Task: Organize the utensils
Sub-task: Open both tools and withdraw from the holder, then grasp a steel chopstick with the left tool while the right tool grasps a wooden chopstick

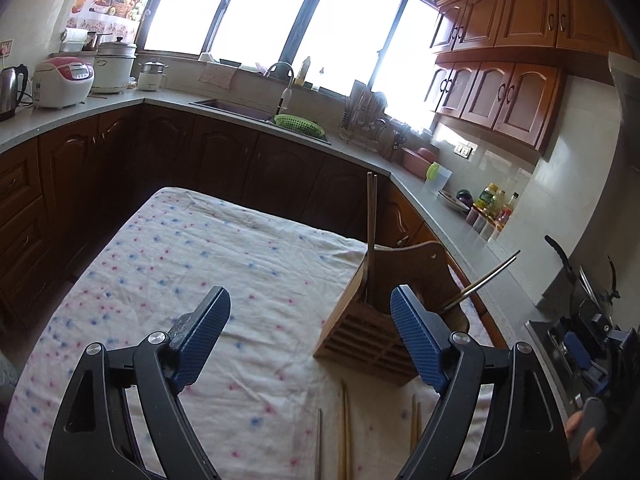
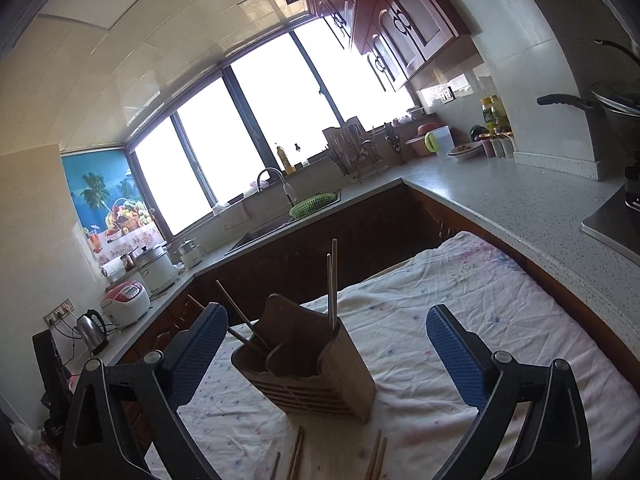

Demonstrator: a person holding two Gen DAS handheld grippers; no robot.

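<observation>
A wooden utensil holder (image 1: 380,316) (image 2: 316,376) stands on a flowered cloth. Two wooden chopsticks (image 1: 372,216) (image 2: 332,284) stand upright in one compartment. A metal pair (image 1: 488,276) (image 2: 240,316) leans out of the other. Several loose chopsticks (image 1: 344,432) (image 2: 296,456) lie on the cloth in front of the holder. My left gripper (image 1: 312,312) is open with nothing between its blue pads, just left of the holder. My right gripper (image 2: 324,328) is open and bare, and the holder shows between its fingers further off. The right gripper (image 1: 588,344) also shows at the right edge of the left wrist view.
The flowered cloth (image 1: 180,264) (image 2: 460,300) covers a table inside a U-shaped counter (image 1: 452,220) (image 2: 500,196). On the counter are a sink with a green basket (image 1: 300,122), a dish rack, bottles, rice cookers (image 1: 64,80) and a kettle. A stove with pans (image 2: 616,116) is at the right.
</observation>
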